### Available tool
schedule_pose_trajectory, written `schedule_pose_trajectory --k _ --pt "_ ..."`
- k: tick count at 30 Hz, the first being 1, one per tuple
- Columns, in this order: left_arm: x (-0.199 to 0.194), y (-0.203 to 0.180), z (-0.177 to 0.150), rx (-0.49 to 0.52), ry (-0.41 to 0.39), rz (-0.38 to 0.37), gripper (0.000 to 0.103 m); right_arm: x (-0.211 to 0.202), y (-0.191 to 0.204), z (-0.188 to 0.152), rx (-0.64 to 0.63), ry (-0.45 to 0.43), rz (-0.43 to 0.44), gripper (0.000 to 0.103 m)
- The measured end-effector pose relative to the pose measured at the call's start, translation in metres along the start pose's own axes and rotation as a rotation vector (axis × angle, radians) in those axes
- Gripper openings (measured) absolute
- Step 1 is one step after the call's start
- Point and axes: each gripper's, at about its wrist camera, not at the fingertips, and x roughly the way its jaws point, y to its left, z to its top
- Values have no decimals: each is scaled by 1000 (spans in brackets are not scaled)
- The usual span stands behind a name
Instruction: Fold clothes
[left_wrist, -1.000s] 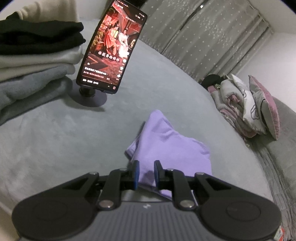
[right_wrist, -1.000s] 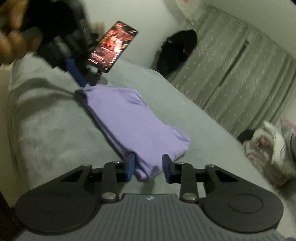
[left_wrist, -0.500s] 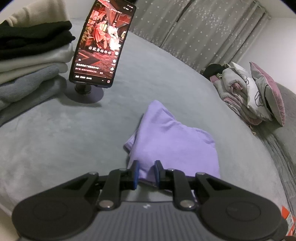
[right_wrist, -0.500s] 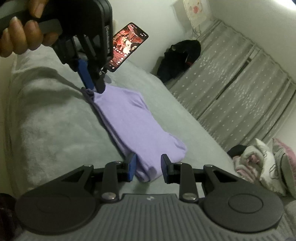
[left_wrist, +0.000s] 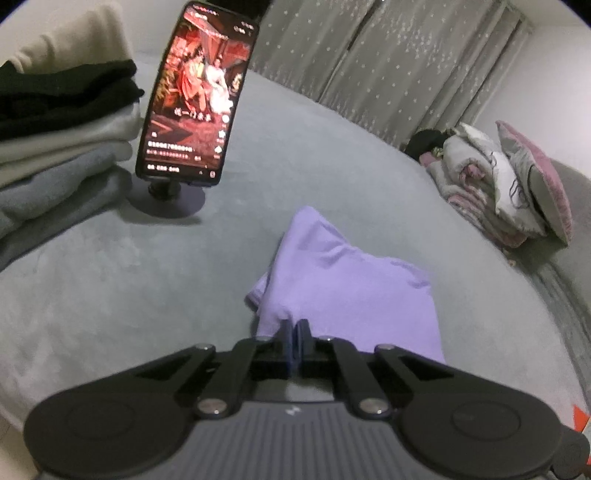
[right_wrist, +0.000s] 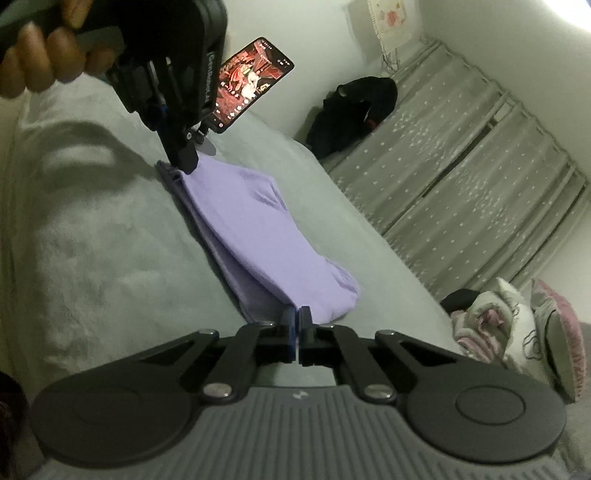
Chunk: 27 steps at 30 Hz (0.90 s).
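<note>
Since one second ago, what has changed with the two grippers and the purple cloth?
Both grippers closed: the left gripper and right gripper now pinch the near edge of the purple garment at opposite corners. The garment stays folded on the bed; the phone is unmoved.

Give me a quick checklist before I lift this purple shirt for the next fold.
1. Left tongs shut on the purple shirt: ok.
2. Right tongs shut on the shirt's near edge: ok.
3. Both grips on the same long edge, at opposite ends: ok, seen from the right wrist view.
4. All layers caught in each grip: cannot tell.
5. Phone on its stand clear of the shirt: ok, apart.
6. Folded stack clear of the shirt: ok.
</note>
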Motion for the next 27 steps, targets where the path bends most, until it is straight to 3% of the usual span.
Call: schedule_pose_trajectory --k 9,13,19,22,27 --pt "0 6 0 5 46 43 0 -8 -5 5 12 35 103 0" --pt "8 4 -2 46 90 81 1 1 6 1 -1 77 137 0" --pt "7 -7 -3 157 82 108 5 3 8 3 -6 80 152 3" --pt "4 -11 -3 195 74 115 12 3 6 4 -3 78 161 4" --pt "-3 -16 -1 218 47 133 41 2 1 8 34 76 191 12"
